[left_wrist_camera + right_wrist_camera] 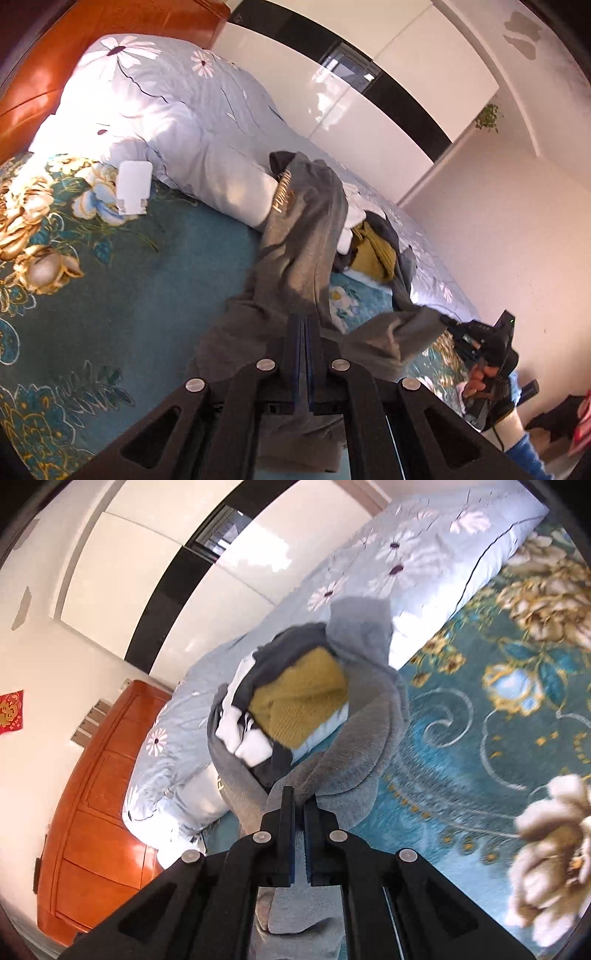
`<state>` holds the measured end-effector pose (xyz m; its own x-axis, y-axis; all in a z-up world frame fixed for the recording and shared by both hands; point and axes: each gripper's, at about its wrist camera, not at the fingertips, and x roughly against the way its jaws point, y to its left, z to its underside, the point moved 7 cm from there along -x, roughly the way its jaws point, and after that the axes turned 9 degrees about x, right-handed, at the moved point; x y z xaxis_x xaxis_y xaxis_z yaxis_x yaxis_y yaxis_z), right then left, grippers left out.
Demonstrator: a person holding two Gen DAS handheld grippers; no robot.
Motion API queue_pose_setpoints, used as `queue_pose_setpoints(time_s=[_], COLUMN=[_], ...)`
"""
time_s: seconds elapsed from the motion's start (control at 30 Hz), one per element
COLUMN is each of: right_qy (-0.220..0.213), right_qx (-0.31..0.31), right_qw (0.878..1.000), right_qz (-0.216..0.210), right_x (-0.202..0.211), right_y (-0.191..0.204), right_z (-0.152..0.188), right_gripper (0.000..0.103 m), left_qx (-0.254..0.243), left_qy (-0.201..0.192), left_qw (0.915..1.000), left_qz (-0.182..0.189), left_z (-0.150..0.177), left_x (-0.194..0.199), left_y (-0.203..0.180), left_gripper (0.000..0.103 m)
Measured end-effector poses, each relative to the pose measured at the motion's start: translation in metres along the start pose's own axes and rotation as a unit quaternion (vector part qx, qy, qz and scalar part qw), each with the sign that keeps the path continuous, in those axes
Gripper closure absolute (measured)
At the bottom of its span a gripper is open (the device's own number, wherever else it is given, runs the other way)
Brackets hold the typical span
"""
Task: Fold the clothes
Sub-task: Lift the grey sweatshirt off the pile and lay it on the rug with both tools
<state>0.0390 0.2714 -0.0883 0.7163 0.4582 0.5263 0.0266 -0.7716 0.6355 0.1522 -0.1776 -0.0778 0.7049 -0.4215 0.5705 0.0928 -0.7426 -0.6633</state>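
Both grippers pinch the same grey garment (295, 251), which looks like sweatpants with gold lettering near one end. The left gripper (304, 332) has its jaws nearly together with grey cloth between them, at a point along the garment's near edge. The right gripper (452, 323), seen from the left wrist view off to the right and gripped by a hand (480, 380), is clamped on a bunched corner of the same cloth; in its own view the right gripper (299, 805) shows its fingers drawn narrow around a fold of grey fabric.

The garment sits on the teal floral bedspread (129, 295). From the left gripper its long axis runs away toward the far side of the bed, rising over the edge of the pale blue quilt (184, 110), with the lettered end farthest off. A shorter span of cloth stretches rightward between the two grippers, slack and sagging instead of taut.

A heap of other clothes, a mustard knit (299, 705) among dark and white pieces, lies just right of the grey garment's far length, touching or nearly touching it. A small white device (133, 186) rests on the bedspread to the far left, well apart.

Judging by this, the coming move turns on the far, lettered end: both grippers hold the near end, so the cloth extends away from them.
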Motion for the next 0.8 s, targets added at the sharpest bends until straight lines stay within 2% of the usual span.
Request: queue_pose_setpoints(time_s=[0.17, 0.27, 0.33, 0.43, 0.53, 0.57, 0.6, 0.63, 0.73, 0.8], right_qy=[-0.035, -0.037, -0.038, -0.039, -0.033, -0.031, -0.029, -0.028, -0.026, -0.024], right_qx=[-0.018, -0.014, -0.019, -0.016, -0.004, -0.001, 0.001, 0.002, 0.004, 0.005], right_qw=[0.998, 0.997, 0.997, 0.998, 0.998, 0.998, 0.998, 0.998, 0.998, 0.998], right_qz=[0.046, 0.065, 0.063, 0.055, 0.054, 0.054, 0.054, 0.051, 0.049, 0.049], right_x=[0.063, 0.079, 0.083, 0.092, 0.094, 0.095, 0.096, 0.096, 0.098, 0.098], right_y=[-0.037, -0.048, -0.049, -0.046, -0.040, -0.039, -0.038, -0.037, -0.035, -0.036], right_z=[-0.010, -0.006, -0.001, 0.007, 0.014, 0.015, 0.017, 0.018, 0.023, 0.025], right_gripper=[0.100, 0.100, 0.100, 0.100, 0.100, 0.100, 0.099, 0.099, 0.099, 0.099], left_qx=[-0.002, -0.002, 0.004, 0.014, 0.006, 0.003, 0.000, 0.001, -0.001, 0.004], left_qy=[0.101, 0.151, 0.186, 0.237, 0.243, 0.239, 0.234, 0.235, 0.225, 0.215], left_qw=[0.9946, 0.9882, 0.9824, 0.9714, 0.9698, 0.9708, 0.9721, 0.9720, 0.9742, 0.9765], left_qz=[0.027, 0.023, 0.020, 0.016, 0.015, 0.016, 0.018, 0.016, 0.020, 0.016], left_z=[0.066, 0.107, 0.135, 0.175, 0.200, 0.204, 0.208, 0.212, 0.209, 0.204], left_x=[-0.026, -0.045, -0.059, -0.079, -0.090, -0.094, -0.098, -0.104, -0.112, -0.117], left_y=[-0.024, -0.030, -0.032, -0.034, -0.039, -0.040, -0.042, -0.042, -0.044, -0.046], left_gripper=[0.099, 0.099, 0.097, 0.083, 0.072, 0.067, 0.057, 0.052, 0.049, 0.043])
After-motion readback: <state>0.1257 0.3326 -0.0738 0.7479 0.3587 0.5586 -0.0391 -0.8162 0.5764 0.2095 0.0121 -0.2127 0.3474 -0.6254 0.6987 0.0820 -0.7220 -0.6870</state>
